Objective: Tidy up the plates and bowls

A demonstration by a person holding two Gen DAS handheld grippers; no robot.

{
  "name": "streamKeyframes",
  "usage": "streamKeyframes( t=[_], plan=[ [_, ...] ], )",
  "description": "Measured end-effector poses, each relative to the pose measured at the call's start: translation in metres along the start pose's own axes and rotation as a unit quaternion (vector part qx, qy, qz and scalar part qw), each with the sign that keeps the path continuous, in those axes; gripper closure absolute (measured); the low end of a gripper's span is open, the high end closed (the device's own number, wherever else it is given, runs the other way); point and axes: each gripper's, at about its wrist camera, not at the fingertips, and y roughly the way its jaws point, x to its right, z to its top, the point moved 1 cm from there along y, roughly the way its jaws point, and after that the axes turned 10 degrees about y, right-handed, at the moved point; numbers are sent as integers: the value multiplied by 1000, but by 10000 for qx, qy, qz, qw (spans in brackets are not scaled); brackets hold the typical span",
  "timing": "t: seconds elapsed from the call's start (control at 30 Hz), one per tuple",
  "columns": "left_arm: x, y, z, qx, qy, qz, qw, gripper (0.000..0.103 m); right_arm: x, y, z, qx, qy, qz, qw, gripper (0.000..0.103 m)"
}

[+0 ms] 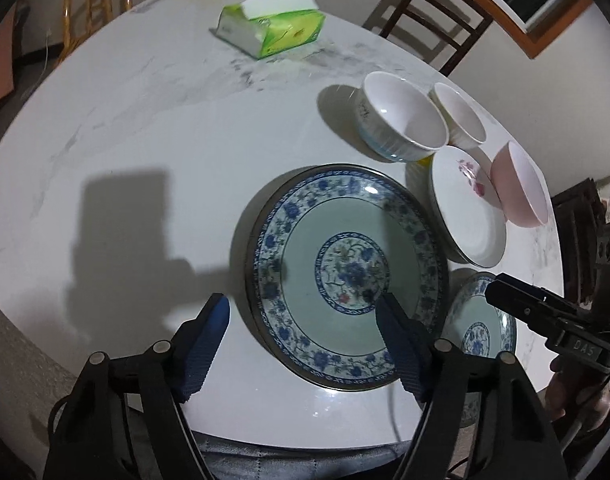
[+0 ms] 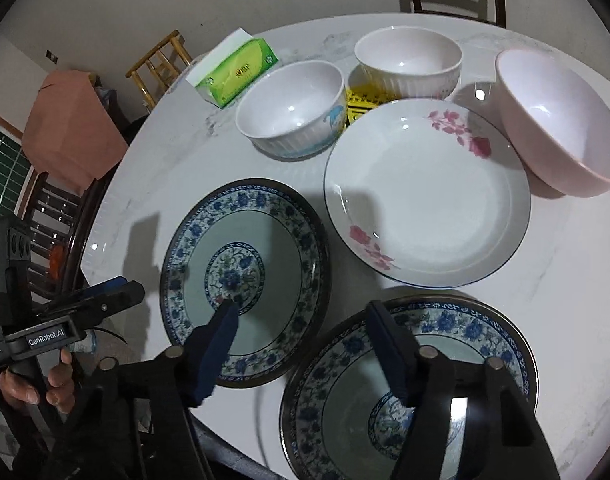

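Observation:
A large blue-patterned plate [image 1: 347, 276] [image 2: 245, 280] lies on the white marble table [image 1: 153, 128]. My left gripper [image 1: 305, 308] is open and empty, its right finger above the plate's near rim. A second blue-patterned plate [image 1: 481, 320] [image 2: 413, 388] lies at the table's front edge. My right gripper [image 2: 301, 316] is open and empty, held over the gap between the two blue plates. A white plate with pink flowers [image 2: 425, 196] [image 1: 467, 208] lies behind them. Two white bowls [image 2: 293, 108] [image 2: 409, 60] and a pink bowl [image 2: 561, 120] stand at the back.
A green tissue box [image 1: 271, 28] [image 2: 235, 68] lies on the far side of the table. Something yellow [image 2: 363, 102] lies between the white bowls. Chairs [image 1: 425, 12] stand around the table. The table's front edge runs just under both grippers.

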Motion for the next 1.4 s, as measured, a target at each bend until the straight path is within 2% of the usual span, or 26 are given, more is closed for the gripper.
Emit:
streamKeyframes(
  t=[0.07,0.17,0.3,0.47,0.73,0.97,1.4],
  plan=[
    [-5,3,0,-13,-37,18,10000,40,0,5,1,-50,14,55,10000,51],
    [-10,9,1,-34,-102,1,9999,46,3,13,5,-130,74,94,9998,59],
    [-16,17,2,-48,-167,-56,9998,49,6,22,9,-192,108,53,9997,61],
    [-23,23,2,-21,-213,-182,9996,59,12,29,12,-247,181,90,9995,69],
    [-31,30,4,21,-169,-223,9996,60,16,42,19,-333,188,171,9991,73],
    [-35,39,3,-63,-114,-305,9995,71,21,49,21,-402,203,239,9987,82],
    [-35,52,5,-172,119,-360,9991,85,22,60,23,-499,183,283,9982,85]
  ],
)
